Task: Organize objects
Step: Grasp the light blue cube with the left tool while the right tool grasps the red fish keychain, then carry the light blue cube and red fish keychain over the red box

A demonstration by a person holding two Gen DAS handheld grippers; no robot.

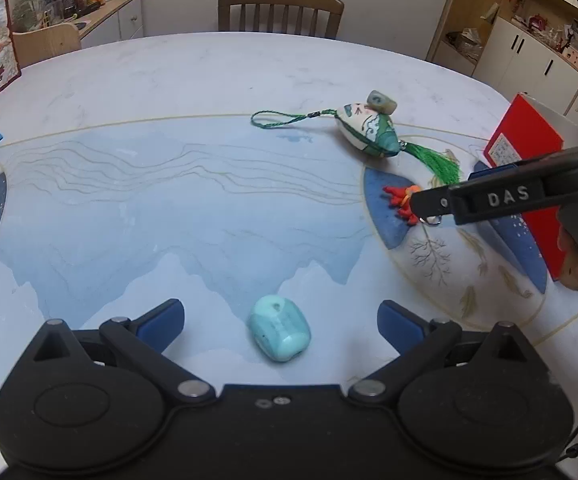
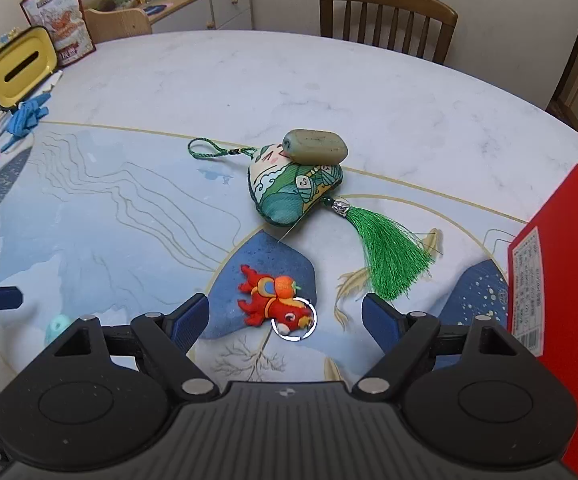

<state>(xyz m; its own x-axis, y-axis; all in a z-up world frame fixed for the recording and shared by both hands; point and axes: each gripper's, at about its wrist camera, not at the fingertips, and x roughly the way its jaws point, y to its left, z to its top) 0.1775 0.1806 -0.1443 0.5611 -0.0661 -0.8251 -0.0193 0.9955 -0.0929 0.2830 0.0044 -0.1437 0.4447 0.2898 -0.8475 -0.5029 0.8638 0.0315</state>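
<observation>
A turquoise bead point(image 1: 280, 334) lies on the printed mat between the spread fingers of my left gripper point(image 1: 281, 320), which is open and touches nothing. My right gripper point(image 2: 285, 316) is open as well, and a red fish keychain point(image 2: 275, 304) with a metal ring sits on the mat between its fingertips, apart from both. In the left wrist view the right gripper point(image 1: 421, 202) half covers that keychain point(image 1: 399, 200). Farther back lies a green-and-white sachet point(image 2: 289, 188) with a green tassel point(image 2: 389, 252), and an olive stone point(image 2: 315, 146) rests on top of it.
A red box point(image 2: 561, 280) stands at the table's right edge. At the far left are a yellow tissue box point(image 2: 17, 68), a crumpled blue cloth point(image 2: 29, 116) and a printed bag point(image 2: 61, 16). A wooden chair point(image 2: 385, 20) sits behind the table.
</observation>
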